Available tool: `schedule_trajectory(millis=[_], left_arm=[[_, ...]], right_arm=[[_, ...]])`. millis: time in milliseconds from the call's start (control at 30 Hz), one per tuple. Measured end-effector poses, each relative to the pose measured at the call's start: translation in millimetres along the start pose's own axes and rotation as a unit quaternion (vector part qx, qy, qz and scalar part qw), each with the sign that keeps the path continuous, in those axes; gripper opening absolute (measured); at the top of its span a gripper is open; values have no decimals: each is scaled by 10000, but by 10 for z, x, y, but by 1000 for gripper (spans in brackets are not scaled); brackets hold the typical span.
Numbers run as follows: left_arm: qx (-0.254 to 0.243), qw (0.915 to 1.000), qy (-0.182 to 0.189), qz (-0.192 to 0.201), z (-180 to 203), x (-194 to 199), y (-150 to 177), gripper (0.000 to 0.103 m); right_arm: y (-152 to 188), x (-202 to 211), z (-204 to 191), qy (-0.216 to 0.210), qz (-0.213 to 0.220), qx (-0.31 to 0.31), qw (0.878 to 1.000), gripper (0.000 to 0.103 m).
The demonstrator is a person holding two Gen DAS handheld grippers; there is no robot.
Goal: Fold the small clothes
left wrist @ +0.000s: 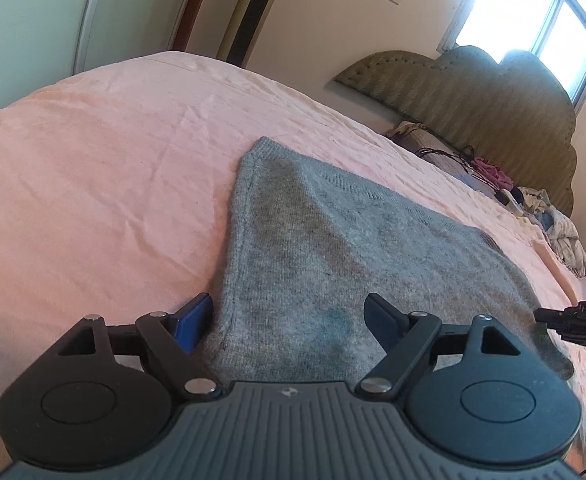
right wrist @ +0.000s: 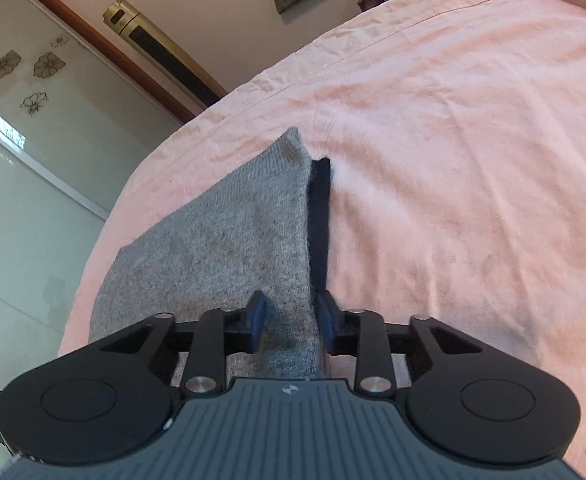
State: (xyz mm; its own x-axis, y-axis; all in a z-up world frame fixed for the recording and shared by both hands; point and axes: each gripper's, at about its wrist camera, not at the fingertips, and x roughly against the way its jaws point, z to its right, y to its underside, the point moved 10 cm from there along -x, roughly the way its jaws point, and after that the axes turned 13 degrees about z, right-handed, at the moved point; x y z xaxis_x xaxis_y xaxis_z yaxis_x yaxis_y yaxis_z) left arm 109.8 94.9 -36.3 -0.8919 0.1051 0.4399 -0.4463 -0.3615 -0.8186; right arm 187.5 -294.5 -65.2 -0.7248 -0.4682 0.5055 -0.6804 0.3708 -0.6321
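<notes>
A grey knitted garment point(left wrist: 333, 248) lies flat on the pink bed sheet point(left wrist: 93, 180). My left gripper point(left wrist: 289, 316) is open wide over its near left corner: one finger rests on the sheet beside the edge, the other over the knit. My right gripper point(right wrist: 291, 316) has its fingers close together, pinching the garment point(right wrist: 221, 248) at its right edge, where a dark trim point(right wrist: 320, 216) runs away along the side. In the left wrist view the right gripper point(left wrist: 539, 315) shows at the garment's far right corner, with a hand behind it.
A padded headboard point(left wrist: 473, 96) stands at the right end of the bed, with a pile of clothes and cables point(left wrist: 493, 176) before it. A gold tower appliance point(right wrist: 165, 48) and a glass wardrobe door point(right wrist: 33, 160) stand beyond the bed's far edge.
</notes>
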Motion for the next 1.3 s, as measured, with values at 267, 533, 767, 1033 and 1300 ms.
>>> schedule_trajectory(millis=[267, 533, 767, 1033, 1300], left_arm=[[-124, 9999, 46, 10, -114, 183, -45, 83], [747, 9967, 21, -321, -225, 372, 117, 83], [2766, 9596, 417, -290, -98, 417, 301, 85], [2670, 9620, -437, -364, 11, -141, 243, 7], [2121, 9763, 269, -341, 134, 256, 23, 5]], right_arm=[[102, 479, -62, -130, 204, 246, 9994, 10], [340, 898, -1, -161, 361, -444, 9982, 59], [810, 944, 33, -95, -139, -802, 9966, 58], [606, 433, -116, -202, 619, -1629, 9845, 62], [682, 566, -81, -556, 416, -1446, 9871, 11]])
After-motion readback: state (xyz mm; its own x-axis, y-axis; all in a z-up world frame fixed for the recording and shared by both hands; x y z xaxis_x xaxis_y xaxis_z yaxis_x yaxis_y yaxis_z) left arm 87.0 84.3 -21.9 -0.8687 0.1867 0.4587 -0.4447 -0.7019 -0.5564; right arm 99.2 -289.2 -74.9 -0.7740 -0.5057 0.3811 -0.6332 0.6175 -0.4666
